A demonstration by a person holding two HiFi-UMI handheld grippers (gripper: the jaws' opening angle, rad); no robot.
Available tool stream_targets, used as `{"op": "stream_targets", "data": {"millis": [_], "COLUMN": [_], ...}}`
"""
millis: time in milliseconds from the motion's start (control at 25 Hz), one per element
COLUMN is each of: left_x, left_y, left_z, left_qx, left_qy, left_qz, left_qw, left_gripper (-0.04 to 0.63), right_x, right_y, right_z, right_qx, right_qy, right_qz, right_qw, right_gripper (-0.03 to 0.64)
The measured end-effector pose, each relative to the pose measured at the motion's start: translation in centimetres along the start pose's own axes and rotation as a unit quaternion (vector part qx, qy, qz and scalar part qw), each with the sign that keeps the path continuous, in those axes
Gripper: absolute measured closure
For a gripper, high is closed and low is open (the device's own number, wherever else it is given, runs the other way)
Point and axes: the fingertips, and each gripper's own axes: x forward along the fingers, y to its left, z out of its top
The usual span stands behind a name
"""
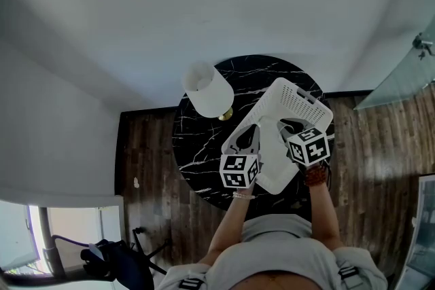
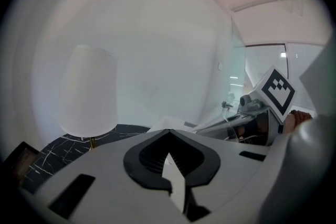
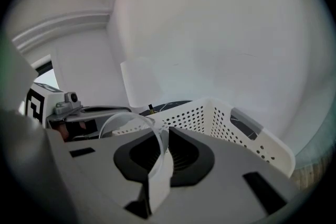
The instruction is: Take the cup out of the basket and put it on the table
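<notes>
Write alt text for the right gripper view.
The right gripper is clamped on the wall of a clear plastic cup, seen along its two jaws. Just beyond is a white perforated basket. Behind that, a lamp with a white shade stands on a black marble table against a pale wall.

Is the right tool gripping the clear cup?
Yes, the right gripper view shows the right tool pinching the clear cup by its thin wall, next to the white basket.
</notes>
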Motion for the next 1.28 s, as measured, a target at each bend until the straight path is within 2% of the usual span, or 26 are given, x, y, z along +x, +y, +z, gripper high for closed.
{"op": "stream_targets", "data": {"millis": [360, 680, 1280], "left_x": [-0.2, -0.6, -1.0], "left_y": [-0.7, -1.4, -2.7], "left_z": [0.0, 0.2, 1.5], "left_qx": [0.0, 0.005, 0.018], "left_qy": [-0.001, -0.001, -0.017], "left_qz": [-0.003, -0.008, -0.012], "left_qw": [1.0, 1.0, 0.9996], "left_gripper": [0.591, 0.591, 0.591], "right_x": [-2.2, -3.7, -6.2], "right_y": [0.4, 0.6, 1.5], "right_z": [1.5, 2.1, 4.7], "right_qx": [0.002, -0.006, -0.043], "right_qy": [-0.064, -0.102, -0.194], "right_qz": [-0.015, -0.032, -0.07], "right_qw": [0.998, 0.994, 0.978], "right_gripper": [0.583, 0.581, 0.583]}}
